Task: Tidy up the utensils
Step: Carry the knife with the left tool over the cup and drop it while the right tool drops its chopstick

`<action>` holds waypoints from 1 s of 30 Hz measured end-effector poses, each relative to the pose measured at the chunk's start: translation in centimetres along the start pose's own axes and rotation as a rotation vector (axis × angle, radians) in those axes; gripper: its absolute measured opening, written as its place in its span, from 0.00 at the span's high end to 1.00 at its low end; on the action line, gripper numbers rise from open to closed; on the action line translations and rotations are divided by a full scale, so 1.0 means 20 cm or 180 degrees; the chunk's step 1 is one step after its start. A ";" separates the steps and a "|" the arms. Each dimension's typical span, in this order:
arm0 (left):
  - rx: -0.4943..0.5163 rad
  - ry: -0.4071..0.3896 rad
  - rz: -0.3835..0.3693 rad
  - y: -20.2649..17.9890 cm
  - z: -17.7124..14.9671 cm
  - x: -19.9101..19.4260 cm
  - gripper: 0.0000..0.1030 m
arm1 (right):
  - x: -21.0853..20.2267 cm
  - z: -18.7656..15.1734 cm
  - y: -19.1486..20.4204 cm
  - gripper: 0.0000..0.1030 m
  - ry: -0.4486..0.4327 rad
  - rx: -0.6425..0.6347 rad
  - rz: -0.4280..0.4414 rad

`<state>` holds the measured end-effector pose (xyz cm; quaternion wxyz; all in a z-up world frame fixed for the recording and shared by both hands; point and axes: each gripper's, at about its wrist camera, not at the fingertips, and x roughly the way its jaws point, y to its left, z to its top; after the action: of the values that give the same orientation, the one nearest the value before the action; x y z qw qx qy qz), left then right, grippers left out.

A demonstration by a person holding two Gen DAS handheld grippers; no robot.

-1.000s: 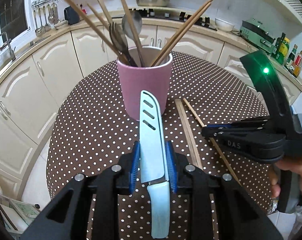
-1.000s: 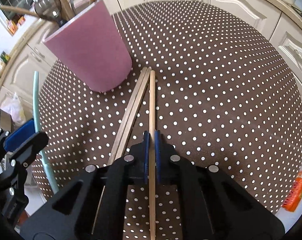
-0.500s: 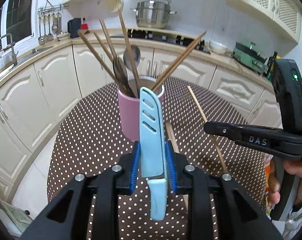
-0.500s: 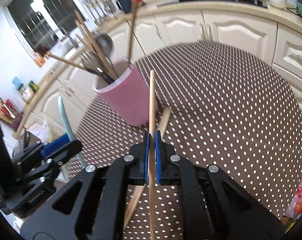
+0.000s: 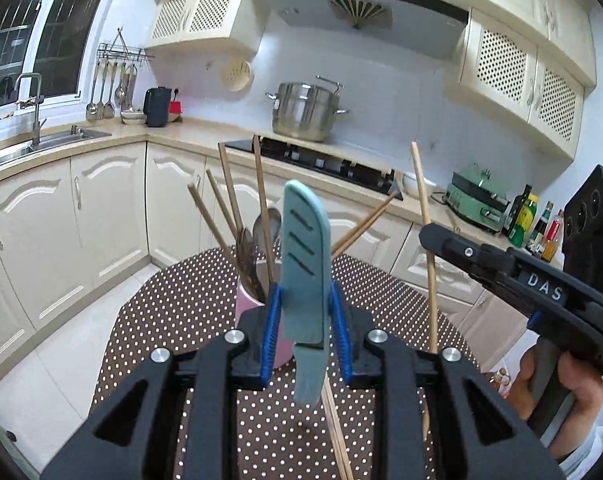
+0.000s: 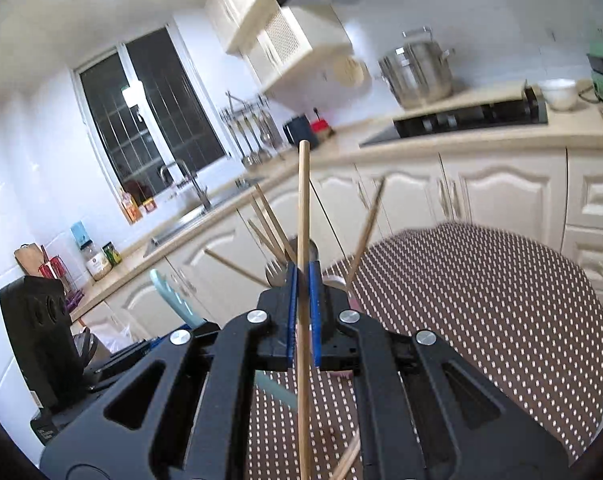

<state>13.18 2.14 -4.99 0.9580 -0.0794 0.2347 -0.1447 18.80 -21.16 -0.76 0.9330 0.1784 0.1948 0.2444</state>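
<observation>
Cream kitchen cabinets (image 5: 105,208) lined the room behind a round table (image 5: 189,304) covered in a brown cloth with white dots, which serves as the landmark for everything else. From the left wrist view, the left gripper (image 5: 304,332) hung above the near part of the table with its blue pads clamped on a pale blue knife (image 5: 303,264), blade tip pointing up and handle hanging below the pads. Just behind the knife, standing on the table, was a pink cup (image 5: 247,316) holding wooden chopsticks and dark spoons that fanned out above its rim. At the right side of the table, the right gripper (image 5: 431,236) was held in a person's hand (image 5: 557,380) and gripped a single wooden chopstick (image 5: 423,240) nearly upright. More wooden sticks (image 5: 335,436) lay flat on the table near its front edge. Beyond the table, a steel pot (image 5: 303,112) sat on the counter. From the right wrist view, the right gripper (image 6: 303,308) was above the table's near-left part, its pads closed tight on the wooden chopstick (image 6: 303,216), which stood almost vertical. The pink cup was mostly hidden behind the fingers, with only its utensils showing. Left of the table, the pale blue knife (image 6: 169,296) rose from the left gripper (image 6: 189,326).
</observation>
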 end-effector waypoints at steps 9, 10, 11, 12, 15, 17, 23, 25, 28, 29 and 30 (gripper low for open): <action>0.0098 -0.0342 -0.0001 -0.03 0.12 -0.03 0.77 | 0.02 0.05 0.09 0.94 -0.0645 -0.0124 0.0000; 0.0103 -0.0372 0.0002 -0.04 0.14 -0.03 0.77 | 0.03 0.06 0.10 0.94 -0.0713 -0.0155 0.0000; 0.0103 -0.0390 0.0001 -0.03 0.15 -0.02 0.77 | 0.04 0.07 0.11 0.94 -0.0742 -0.0176 0.0007; 0.0098 -0.0423 0.0006 -0.03 0.18 -0.02 0.77 | 0.06 0.08 0.11 0.94 -0.0787 -0.0184 0.0022; 0.0083 -0.0505 0.0031 -0.02 0.22 0.00 0.77 | 0.14 0.09 0.13 0.94 -0.0917 -0.0263 0.0018; 0.0069 -0.0574 0.0070 -0.02 0.26 0.01 0.77 | 0.19 0.10 0.13 0.94 -0.0999 -0.0271 0.0037; -0.0031 -0.0693 0.0149 0.02 0.31 0.10 0.77 | 0.33 0.11 0.11 0.94 -0.1122 -0.0277 -0.0023; -0.0046 -0.0704 0.0167 0.03 0.31 0.14 0.77 | 0.37 0.10 0.10 0.94 -0.1142 -0.0270 -0.0022; -0.0044 -0.0613 0.0212 0.03 0.30 0.23 0.77 | 0.40 0.10 0.08 0.94 -0.1199 -0.0300 -0.0054; -0.0048 -0.0588 0.0215 0.03 0.30 0.25 0.77 | 0.42 0.10 0.08 0.94 -0.1230 -0.0327 -0.0080; -0.0042 -0.0553 0.0230 0.03 0.29 0.28 0.77 | 0.42 0.09 0.08 0.93 -0.1237 -0.0337 -0.0085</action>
<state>20.77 1.47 -2.45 0.9788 -0.0894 0.1544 -0.1010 25.88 -15.87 -0.83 0.9643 0.1703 0.0003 0.2029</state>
